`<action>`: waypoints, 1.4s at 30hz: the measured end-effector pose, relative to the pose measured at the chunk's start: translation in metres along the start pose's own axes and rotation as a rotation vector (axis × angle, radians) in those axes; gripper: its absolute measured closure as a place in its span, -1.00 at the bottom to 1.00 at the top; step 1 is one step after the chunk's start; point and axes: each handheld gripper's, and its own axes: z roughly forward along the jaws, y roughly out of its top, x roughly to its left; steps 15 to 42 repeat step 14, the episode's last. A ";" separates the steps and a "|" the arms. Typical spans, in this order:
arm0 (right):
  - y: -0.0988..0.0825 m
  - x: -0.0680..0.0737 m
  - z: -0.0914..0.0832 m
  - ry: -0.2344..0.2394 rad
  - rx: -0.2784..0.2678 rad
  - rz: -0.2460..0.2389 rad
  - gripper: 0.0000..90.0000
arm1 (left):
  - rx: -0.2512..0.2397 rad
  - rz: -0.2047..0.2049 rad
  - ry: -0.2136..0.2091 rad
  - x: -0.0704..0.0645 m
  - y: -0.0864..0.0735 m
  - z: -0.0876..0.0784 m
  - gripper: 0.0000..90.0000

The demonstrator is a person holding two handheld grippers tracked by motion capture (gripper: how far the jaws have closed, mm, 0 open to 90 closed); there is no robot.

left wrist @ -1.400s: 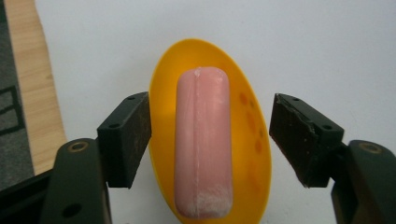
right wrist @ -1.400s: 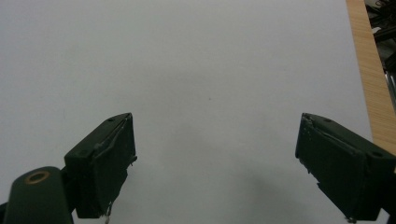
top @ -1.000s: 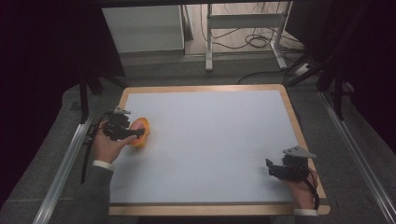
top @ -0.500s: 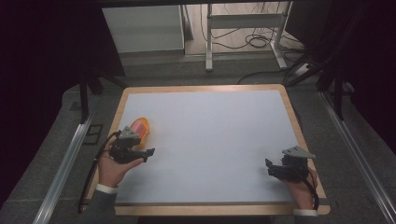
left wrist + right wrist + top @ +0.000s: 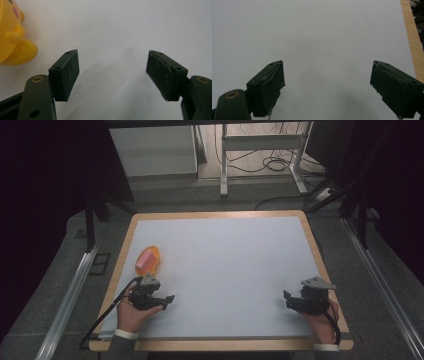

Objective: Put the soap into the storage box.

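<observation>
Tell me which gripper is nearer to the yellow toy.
Left. The left gripper sits just in front of the yellow toy, near the table's left edge, jaws open and empty. The right gripper rests far across the table, near its right edge.

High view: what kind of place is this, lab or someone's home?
Most likely a lab or recording setup, not a home. A wood-edged table with a plain white top sits between metal rails on grey carpet, cables lie on the floor beyond, and a lone yellow toy is the prop.
</observation>
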 end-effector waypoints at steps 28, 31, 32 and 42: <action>0.007 0.013 0.001 0.007 -0.027 -0.030 -0.73 | -0.016 -0.004 -0.016 0.003 -0.004 0.005 -0.40; 0.007 0.013 0.001 0.007 -0.027 -0.030 -0.73 | -0.016 -0.004 -0.016 0.003 -0.004 0.005 -0.40; 0.007 0.013 0.001 0.007 -0.027 -0.030 -0.73 | -0.016 -0.004 -0.016 0.003 -0.004 0.005 -0.40; 0.007 0.013 0.001 0.007 -0.027 -0.030 -0.73 | -0.016 -0.004 -0.016 0.003 -0.004 0.005 -0.40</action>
